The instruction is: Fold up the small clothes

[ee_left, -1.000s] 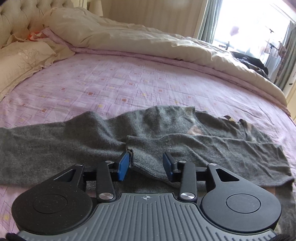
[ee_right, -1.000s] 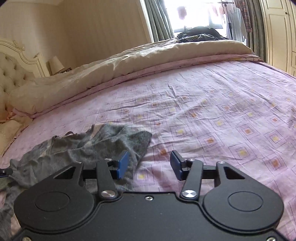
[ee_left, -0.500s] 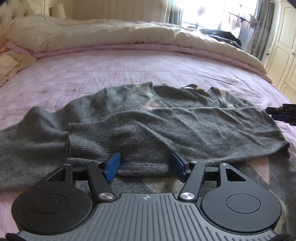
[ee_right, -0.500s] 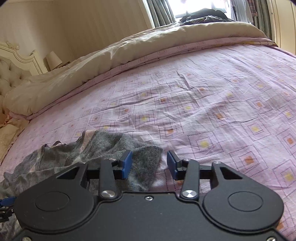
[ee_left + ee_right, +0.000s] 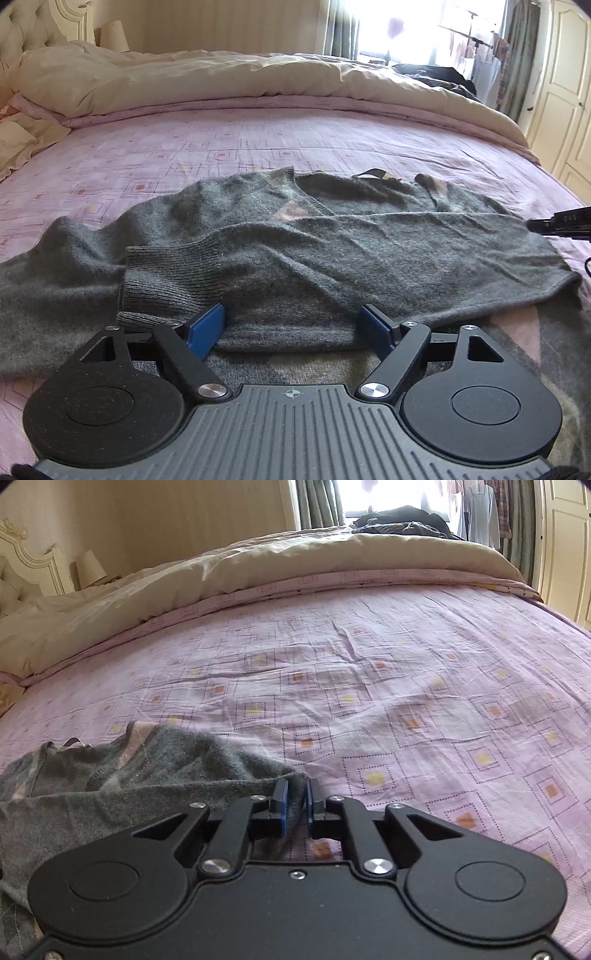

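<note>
A grey knit sweater [image 5: 332, 236] lies spread on the pink patterned sheet [image 5: 258, 147], one sleeve folded across its body with the ribbed cuff [image 5: 166, 280] at the left. My left gripper [image 5: 291, 328] sits at the sweater's near edge. Its jaws are opening wide, and the folded cloth lies loose between the blue pads [image 5: 205, 326]. In the right wrist view the sweater [image 5: 147, 768] fills the lower left. My right gripper [image 5: 295, 808] is closing on the sweater's right edge, which fills the narrow gap between its pads. The right gripper's tip [image 5: 561, 225] shows at the left view's right border.
A beige duvet [image 5: 240, 81] is heaped along the far side of the bed, with pillows [image 5: 22, 136] and a tufted headboard [image 5: 29, 26] at the left. Dark clothes [image 5: 402, 524] lie by the window. Cream wardrobe doors [image 5: 561, 92] stand at the right. Bare sheet [image 5: 424, 701] stretches right of the sweater.
The left jaws spread apart and let go of the cuff, which now lies across the sweater's body. The right jaws narrowed from wide apart to closing around the sweater's right edge.
</note>
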